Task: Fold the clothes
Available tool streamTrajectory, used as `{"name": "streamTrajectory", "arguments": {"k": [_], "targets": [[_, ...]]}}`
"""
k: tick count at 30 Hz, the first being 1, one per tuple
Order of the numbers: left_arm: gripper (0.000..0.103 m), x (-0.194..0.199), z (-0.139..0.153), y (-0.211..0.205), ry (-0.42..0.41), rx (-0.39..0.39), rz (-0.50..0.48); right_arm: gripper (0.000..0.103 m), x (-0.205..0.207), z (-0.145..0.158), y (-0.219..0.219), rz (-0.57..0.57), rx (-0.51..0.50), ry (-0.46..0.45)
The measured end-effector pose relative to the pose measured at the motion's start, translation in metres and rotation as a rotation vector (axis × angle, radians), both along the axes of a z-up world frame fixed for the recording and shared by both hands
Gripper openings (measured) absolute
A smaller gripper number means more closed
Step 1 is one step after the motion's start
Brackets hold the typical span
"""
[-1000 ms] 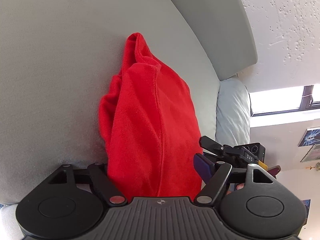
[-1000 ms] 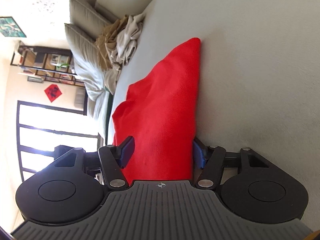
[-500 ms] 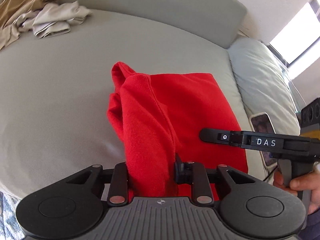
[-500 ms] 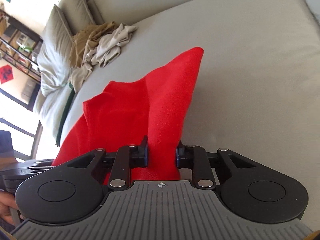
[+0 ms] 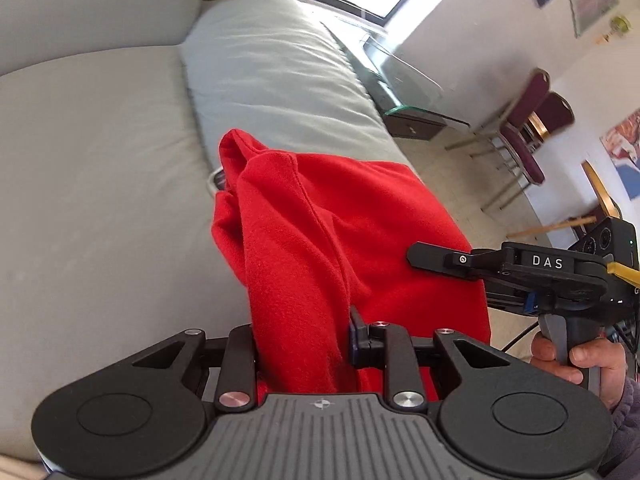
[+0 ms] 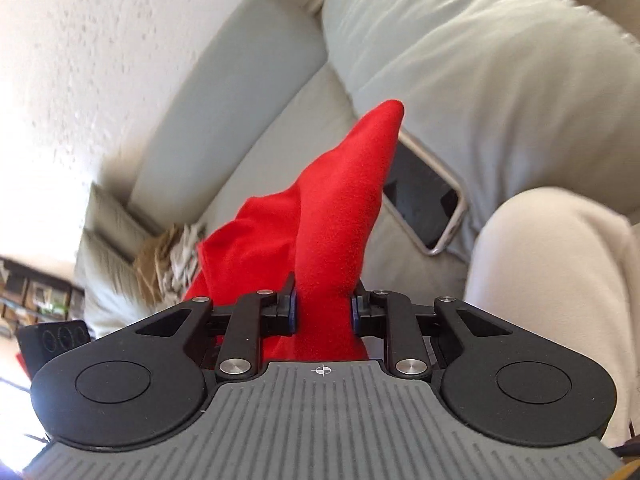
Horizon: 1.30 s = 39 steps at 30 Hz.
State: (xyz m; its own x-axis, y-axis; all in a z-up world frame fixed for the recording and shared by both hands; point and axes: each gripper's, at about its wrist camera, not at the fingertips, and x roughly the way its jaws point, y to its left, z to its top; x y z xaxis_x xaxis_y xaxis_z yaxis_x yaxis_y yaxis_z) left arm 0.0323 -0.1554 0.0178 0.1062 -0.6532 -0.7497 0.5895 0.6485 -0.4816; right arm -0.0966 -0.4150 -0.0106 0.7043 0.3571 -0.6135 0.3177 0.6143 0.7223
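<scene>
Red garment (image 5: pixel 328 240), a soft fleece-like piece, bunched and hanging between both grippers, lifted clear of the grey sofa (image 5: pixel 92 152). Not yet folded flat: layers doubled over loosely, one seam running down the middle, a pointed corner sticking up at the far end.

Left gripper (image 5: pixel 304 332): jaws clenched on a thick fold of the red cloth at its near edge. Right gripper (image 6: pixel 322 308): jaws likewise clamped on a narrower gather of the same cloth, the fabric rising from between them to a peak. Seen from the left wrist view, right gripper to the right of the cloth, held by a hand (image 5: pixel 576 360) at the lower right edge.

Progress, as a judgement: early to middle. Garment picked up and roughly halved at best, but no neat rectangle laid down anywhere in view. Left to do: spreading or laying the piece onto the sofa seat, squaring the edges, making the remaining folds, setting it aside. Further work likely waiting too: a crumpled pile of beige and pale clothes (image 6: pixel 168 256) at the far left of the sofa, unfolded.

Worth noting for the laying-down: a phone (image 6: pixel 424 200) lying on the seat just beyond the cloth's peak, beside the pale cushion (image 6: pixel 500 72); near right, a knee (image 6: pixel 552 264) in light trousers.
</scene>
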Motion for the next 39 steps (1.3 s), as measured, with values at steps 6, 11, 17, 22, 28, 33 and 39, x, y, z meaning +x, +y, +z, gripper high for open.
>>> {"name": "streamTrajectory", "arguments": {"k": [6,11,17,22,28,33,39], "targets": [[0.023,0.034,-0.006,-0.110,-0.036,0.007,-0.072,0.024,0.003,0.009,-0.096,-0.194,-0.054,-0.042],[0.022,0.061,-0.006,-0.168,-0.177,-0.062,-0.034,0.023,0.054,0.012,-0.154,-0.267,-0.187,-0.081],[0.023,0.113,-0.077,-0.178,0.022,-0.060,0.157,0.031,0.105,-0.012,-0.199,-0.227,-0.194,-0.116],[0.033,0.123,-0.101,-0.158,0.133,-0.114,0.226,0.056,0.106,-0.053,-0.200,-0.196,-0.243,0.048],[0.035,0.098,-0.070,-0.138,-0.033,-0.031,0.279,0.063,0.056,-0.039,-0.185,-0.251,-0.373,-0.008],[0.012,0.073,-0.042,-0.132,-0.286,0.025,0.343,0.063,0.034,-0.007,-0.163,-0.286,-0.482,-0.152],[0.011,0.059,-0.042,-0.183,-0.402,0.003,0.148,0.019,0.054,-0.014,-0.131,-0.103,-0.600,-0.118]]}}
